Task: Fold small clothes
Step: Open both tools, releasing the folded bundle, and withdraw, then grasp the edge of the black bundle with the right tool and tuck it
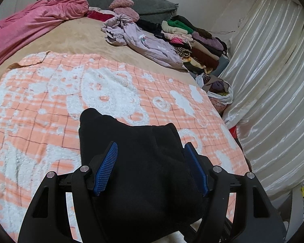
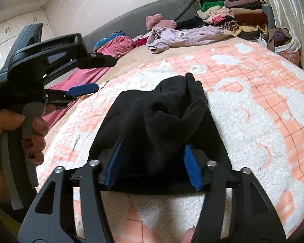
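Bed-wise, we had a peach-and-white checked blanket spread over a tan sheet, with a satin curtain along one side. Our black garment lay bunched on the blanket, close in front of us. We had the right gripper with its jaws released, blue pads either side of the near edge of the cloth but not pinching it. The left gripper was spread too, lifted clear with the garment showing between its pads. Farther back sat a lilac top, a pink sheet and stacked clothes.
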A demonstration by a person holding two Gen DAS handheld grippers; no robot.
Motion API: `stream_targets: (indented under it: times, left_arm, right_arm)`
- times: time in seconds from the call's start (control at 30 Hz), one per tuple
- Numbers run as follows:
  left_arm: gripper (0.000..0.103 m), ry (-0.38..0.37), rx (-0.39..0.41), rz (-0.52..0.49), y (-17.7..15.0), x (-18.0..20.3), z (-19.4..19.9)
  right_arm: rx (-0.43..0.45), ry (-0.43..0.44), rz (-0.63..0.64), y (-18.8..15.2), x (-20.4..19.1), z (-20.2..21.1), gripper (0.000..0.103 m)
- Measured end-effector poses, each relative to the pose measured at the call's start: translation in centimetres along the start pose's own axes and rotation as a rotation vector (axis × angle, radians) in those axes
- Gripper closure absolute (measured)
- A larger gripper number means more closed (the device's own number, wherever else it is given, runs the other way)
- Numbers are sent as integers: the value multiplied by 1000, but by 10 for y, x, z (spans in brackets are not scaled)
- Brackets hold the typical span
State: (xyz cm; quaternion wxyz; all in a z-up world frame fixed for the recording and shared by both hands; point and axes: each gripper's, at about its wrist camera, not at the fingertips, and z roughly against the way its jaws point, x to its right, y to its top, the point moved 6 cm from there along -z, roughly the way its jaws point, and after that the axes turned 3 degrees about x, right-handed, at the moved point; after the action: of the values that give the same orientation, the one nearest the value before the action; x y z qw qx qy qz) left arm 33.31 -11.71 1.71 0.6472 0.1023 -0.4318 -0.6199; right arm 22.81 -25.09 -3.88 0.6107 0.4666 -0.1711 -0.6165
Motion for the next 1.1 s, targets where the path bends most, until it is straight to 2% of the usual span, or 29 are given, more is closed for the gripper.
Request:
stream_targets:
  times: [0.13, 0.33, 0.43, 0.57, 0.63, 0.77, 0.83, 0.9, 0.97, 1.1]
  left_arm:
    - [32, 16, 15, -6, 0, -3, 10]
    - [31, 33, 36, -22, -1, -9, 25]
    - [23, 41, 49, -32, -2, -11, 33]
    - [23, 57, 67, -54, -4, -13, 44]
    - [17, 67, 73, -61, -6, -15, 48]
    - [15, 84, 86, -77, -10, -18, 55]
    - [9, 97, 89, -86, -13, -21, 58]
    - [8, 113, 94, -95, -16, -25, 61]
    - [8, 125, 101, -99, -19, -30, 64]
    - [8, 152, 124, -92, -29, -46, 70]
  right_arm:
    - [19, -19, 9, 4, 2, 2, 43]
    - [59, -48, 19, 11, 7, 14, 41]
    - [81, -60, 24, 15, 11, 20, 41]
    - [98, -75, 26, 21, 16, 26, 41]
    - [104, -80, 25, 22, 17, 29, 41]
    - [109, -87, 29, 25, 19, 32, 39]
    - [113, -94, 39, 28, 21, 36, 38]
    - [116, -101, 55, 31, 21, 39, 35]
    - [126, -119, 70, 35, 25, 45, 24]
    - [136, -140, 76, 42, 37, 56, 23]
